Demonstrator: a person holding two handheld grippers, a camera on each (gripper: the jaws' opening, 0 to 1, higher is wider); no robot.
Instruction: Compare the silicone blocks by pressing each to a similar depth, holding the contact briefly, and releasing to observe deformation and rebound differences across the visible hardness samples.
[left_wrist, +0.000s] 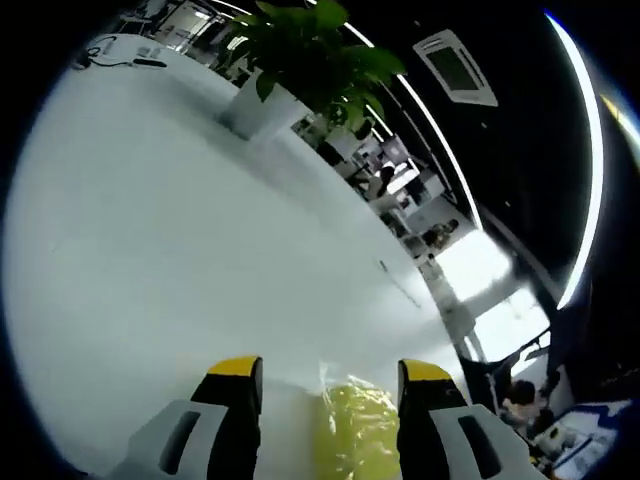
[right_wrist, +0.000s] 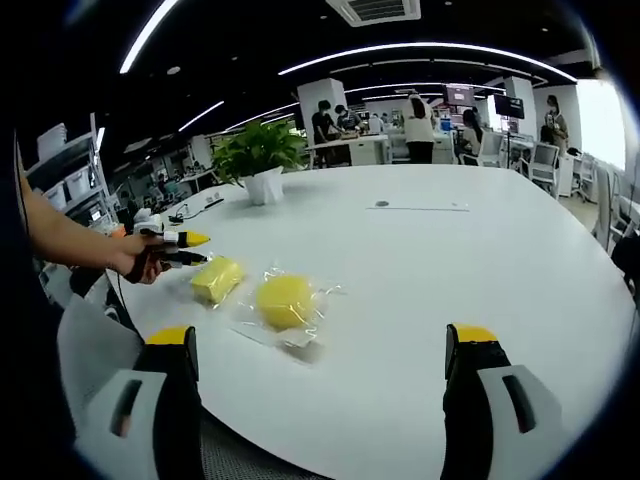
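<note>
left hand-held gripper (left_wrist: 330, 385) open above yellow block (left_wrist: 358, 430).

White table (right_wrist: 450, 280); two bagged yellow blocks (right_wrist: 285, 300) (side by side); potted plant (right_wrist: 258, 160).

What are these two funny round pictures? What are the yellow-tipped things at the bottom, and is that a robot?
No robot here. A person holds a grabbing tool in each hand, and each tool carries a little camera, so each round picture looks out along its own two jaws.

In the right gripper view, the right gripper stands open above a big white table. On the table lie two soft yellow silicone blocks in clear plastic wrap: a squarish block and a rounder block. A person's hand holds the left gripper close to the squarish one.

In the left gripper view, the left gripper's jaws are apart, with a wrapped yellow block between them. A green potted plant stands further back.

Nothing is being squeezed yet.
</note>
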